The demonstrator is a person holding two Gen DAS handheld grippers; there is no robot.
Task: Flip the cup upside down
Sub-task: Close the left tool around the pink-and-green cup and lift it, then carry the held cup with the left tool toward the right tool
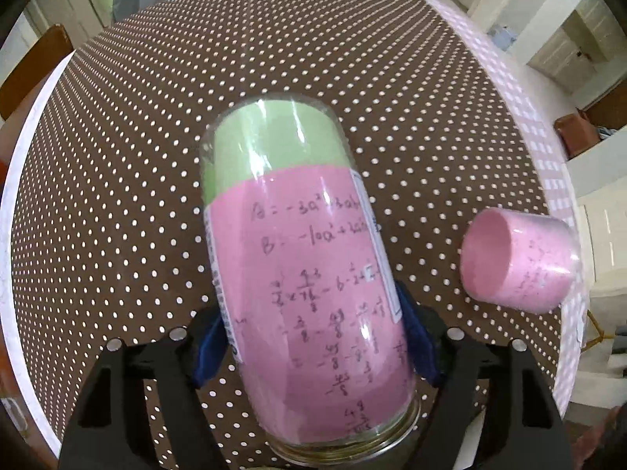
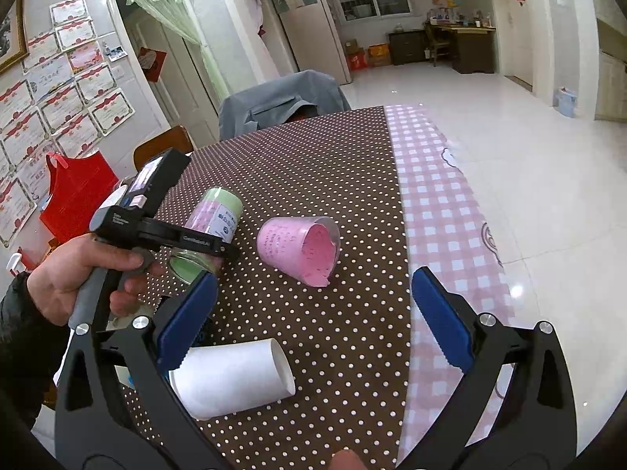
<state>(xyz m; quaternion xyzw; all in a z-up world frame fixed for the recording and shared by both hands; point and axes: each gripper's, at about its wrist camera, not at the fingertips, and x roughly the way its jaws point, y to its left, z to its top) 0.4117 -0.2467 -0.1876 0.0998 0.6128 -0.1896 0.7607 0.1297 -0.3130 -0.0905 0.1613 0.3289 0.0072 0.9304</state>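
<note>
We are holding the tall glass jar (image 1: 305, 274) in the left gripper (image 1: 313, 337), its blue pads (image 1: 213, 346) pressing on either side of the pink-papered lower body, just above the open mouth. The jar is lined with pink paper below and green above. Its long axis is running nearly along the fingers, tilted slightly: the mouth is sitting close to the gripper's body and the closed green end is pointing away over the dotted brown tablecloth (image 1: 117, 196). In the right wrist view the jar (image 2: 211, 227) is appearing lifted and slanted, mouth toward us, so we judge the turn is only partly made; the mouth has yet to face the table.

Our right gripper (image 2: 313, 313) is standing wide open, holding nothing. A white paper cup (image 2: 231, 380) is lying on its side just beside its left pad (image 2: 188, 317); whether they are touching we cannot tell. A pink cup (image 2: 299, 246) is lying tipped over ahead, between the two grippers, mouth toward the right one.

The left hand (image 2: 78, 278) is clearly the nearer, since it already has the jar.
</note>
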